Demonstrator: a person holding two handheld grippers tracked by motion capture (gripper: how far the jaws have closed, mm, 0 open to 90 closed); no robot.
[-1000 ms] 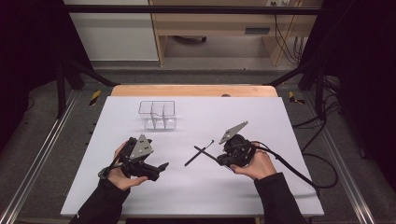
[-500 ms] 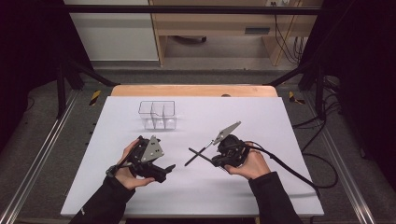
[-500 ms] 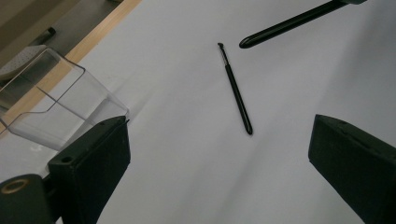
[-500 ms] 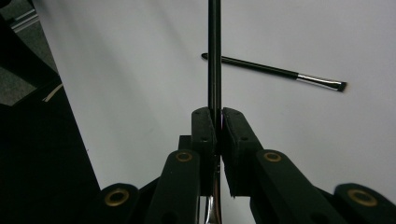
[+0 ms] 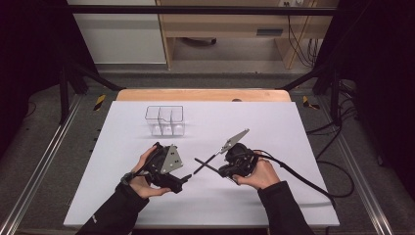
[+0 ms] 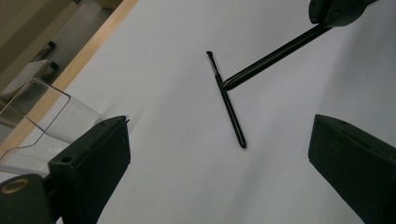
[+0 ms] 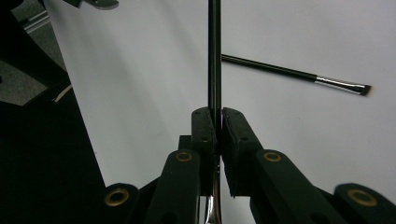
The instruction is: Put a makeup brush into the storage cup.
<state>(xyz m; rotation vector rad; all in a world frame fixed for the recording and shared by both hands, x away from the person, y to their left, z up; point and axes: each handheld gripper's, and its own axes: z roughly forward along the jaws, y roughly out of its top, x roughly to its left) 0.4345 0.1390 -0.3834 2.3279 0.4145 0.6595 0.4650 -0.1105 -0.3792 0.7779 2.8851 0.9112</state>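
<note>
On the white surface [image 5: 293, 147], just ahead of my hands, a thin black brush [image 6: 229, 100] lies flat with its bristle end pointing away from me. My right tool [image 7: 217, 122] is clenched on a second black brush [image 7: 214, 56], gripping it by the handle, with the silver ferrule down behind the jaws; the long black stem sticks out from the jaws toward the lying brush. From the left gripper view, that held stem's tip meets the lying brush partway along its length, crossing it at an angle. My left tool [image 6: 219, 154] is released, its two jaws standing wide apart, close to the near end of the lying brush and not touching it. Farther back on the left stands a clear plastic divided holder [image 5: 164, 120], well apart from both brushes.
</note>
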